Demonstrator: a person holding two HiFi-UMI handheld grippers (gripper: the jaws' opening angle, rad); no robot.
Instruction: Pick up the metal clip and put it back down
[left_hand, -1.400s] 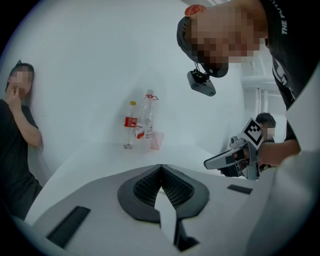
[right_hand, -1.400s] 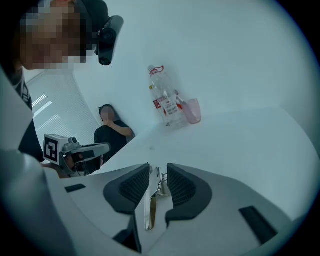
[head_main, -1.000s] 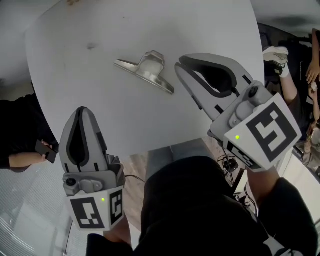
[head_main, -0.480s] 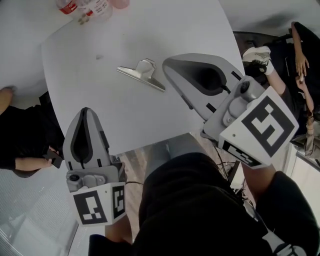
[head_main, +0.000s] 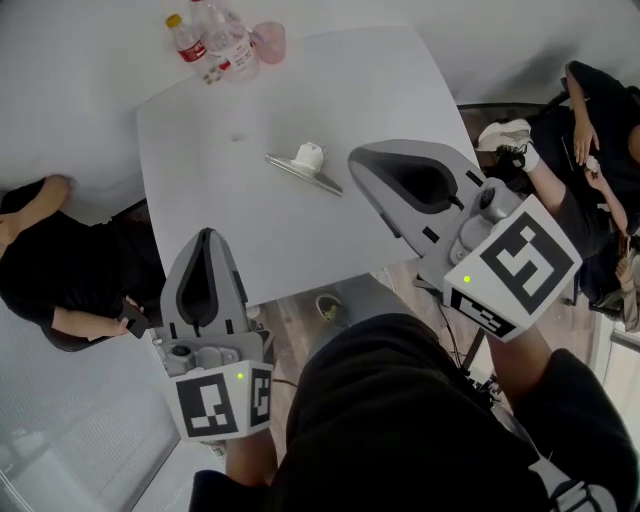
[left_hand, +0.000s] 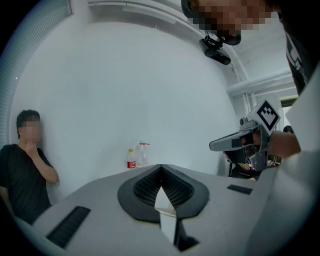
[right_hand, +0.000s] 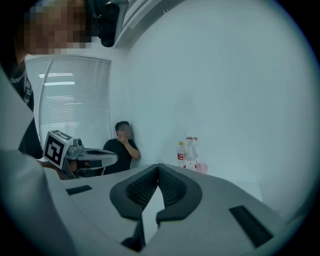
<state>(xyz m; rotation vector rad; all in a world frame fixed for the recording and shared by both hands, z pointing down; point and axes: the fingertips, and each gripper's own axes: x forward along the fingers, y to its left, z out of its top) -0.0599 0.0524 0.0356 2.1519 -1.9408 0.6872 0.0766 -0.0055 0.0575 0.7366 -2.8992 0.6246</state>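
The metal clip (head_main: 305, 165) lies on the white table (head_main: 250, 235), silver with a rounded handle on top, nothing touching it. Both grippers hang well above the table, near the person's chest. My right gripper (head_main: 357, 156) is shut and empty, its tip in the head view just right of the clip but far higher. My left gripper (head_main: 205, 236) is shut and empty too, over the table's near edge. In the left gripper view the left gripper (left_hand: 161, 166) has its tips together; the right gripper (right_hand: 159, 165) shows the same in its own view. Neither gripper view shows the clip.
Bottles (head_main: 215, 40) and a pink cup (head_main: 268, 42) stand at the table's far corner. One person in black (head_main: 50, 270) sits left of the table, another person (head_main: 590, 140) sits to the right. Wooden floor shows below the near table edge.
Both grippers have risen away from the table, which now looks smaller and farther off. The right jaws went from a narrow gap to closed. The clip stayed on the table.
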